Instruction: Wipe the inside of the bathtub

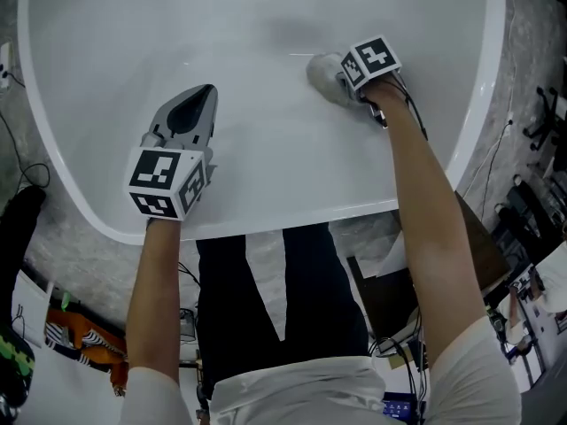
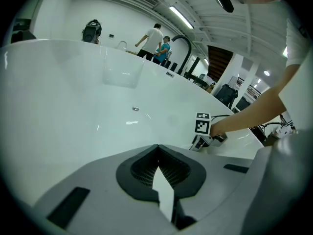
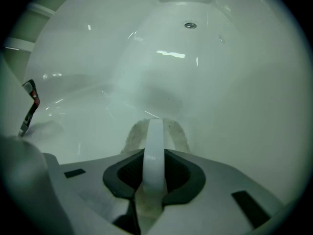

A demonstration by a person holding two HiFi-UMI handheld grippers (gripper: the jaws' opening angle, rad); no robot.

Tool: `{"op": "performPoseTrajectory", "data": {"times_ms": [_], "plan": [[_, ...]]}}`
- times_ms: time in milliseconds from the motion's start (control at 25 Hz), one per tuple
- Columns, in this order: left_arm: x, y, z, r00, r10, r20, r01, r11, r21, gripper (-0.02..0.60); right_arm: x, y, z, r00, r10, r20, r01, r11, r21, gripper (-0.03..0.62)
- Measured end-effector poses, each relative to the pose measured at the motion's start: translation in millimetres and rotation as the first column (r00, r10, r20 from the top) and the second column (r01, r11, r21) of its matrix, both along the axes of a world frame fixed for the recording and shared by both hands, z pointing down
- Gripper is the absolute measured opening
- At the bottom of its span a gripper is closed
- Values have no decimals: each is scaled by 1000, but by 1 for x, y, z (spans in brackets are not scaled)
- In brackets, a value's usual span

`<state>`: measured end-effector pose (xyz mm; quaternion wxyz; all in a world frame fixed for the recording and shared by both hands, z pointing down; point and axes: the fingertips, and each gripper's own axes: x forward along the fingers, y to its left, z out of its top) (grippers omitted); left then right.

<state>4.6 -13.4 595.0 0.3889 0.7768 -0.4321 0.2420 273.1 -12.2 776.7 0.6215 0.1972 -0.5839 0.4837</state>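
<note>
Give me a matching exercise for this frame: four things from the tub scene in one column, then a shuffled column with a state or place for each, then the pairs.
1. left gripper
2. right gripper
3. wiping pad
4. round metal fitting

A. set in the bathtub wall, apart from both grippers
B. jaws together, holding nothing
C. pressed against the bathtub's inner surface
D. shut on the wiping pad

Pairs: 1-B, 2-D, 3-C, 4-A

The person wears a white short-sleeved shirt [image 1: 292, 392] and dark trousers [image 1: 323, 290]. The left hand-held gripper [image 1: 204, 91] and right hand-held gripper [image 1: 330, 75] are grey.
</note>
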Motion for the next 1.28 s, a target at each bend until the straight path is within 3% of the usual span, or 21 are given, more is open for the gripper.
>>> {"op": "performPoseTrajectory", "data": {"times_ms": [640, 1280], "plan": [[-6, -6, 11, 1000, -30, -3, 30, 1000, 5, 6, -9, -10, 33, 999, -36, 2, 36, 999, 10, 95], [-36, 1, 6, 997, -75, -8, 75, 997, 20, 6, -71, -10, 45, 990, -127, 69, 127, 992, 10, 95]]}}
